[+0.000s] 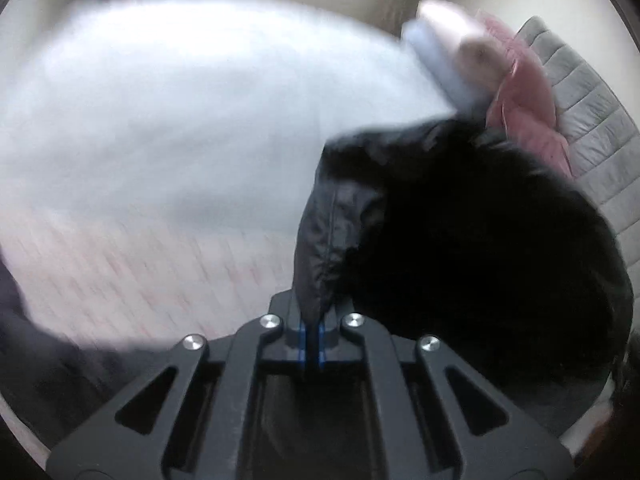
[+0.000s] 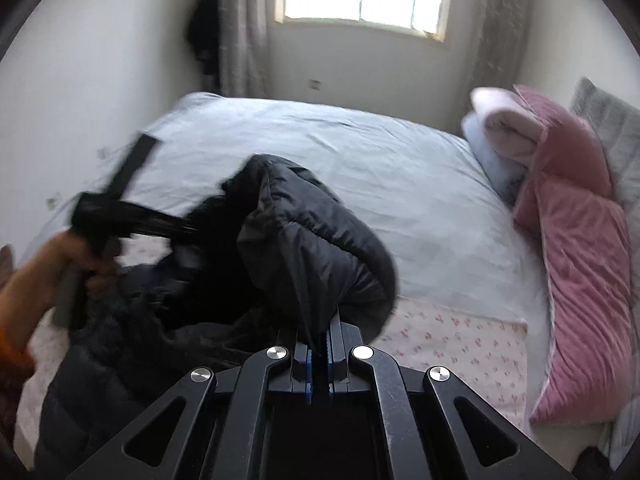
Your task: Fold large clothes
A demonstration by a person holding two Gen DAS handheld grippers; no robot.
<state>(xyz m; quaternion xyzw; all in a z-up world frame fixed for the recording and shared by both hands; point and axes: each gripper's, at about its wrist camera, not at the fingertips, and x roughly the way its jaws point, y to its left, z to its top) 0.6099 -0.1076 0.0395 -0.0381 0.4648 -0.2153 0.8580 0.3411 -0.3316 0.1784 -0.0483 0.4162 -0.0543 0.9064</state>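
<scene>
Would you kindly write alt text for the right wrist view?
The right gripper pinches a fold of a black puffer jacket above a pale blue bed. The left gripper, blurred, grips the jacket's other side; pink pillows lie at right.

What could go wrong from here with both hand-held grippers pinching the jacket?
1. The left hand-held gripper and the right hand-held gripper each pinch only a thin edge of the puffy black jacket; the slick fabric may slip out.
2. The jacket hangs bunched, not flat on the bed, so a fold could come out crooked.
3. The left view is motion-blurred; a fast swing may hit the pink pillow.
</scene>
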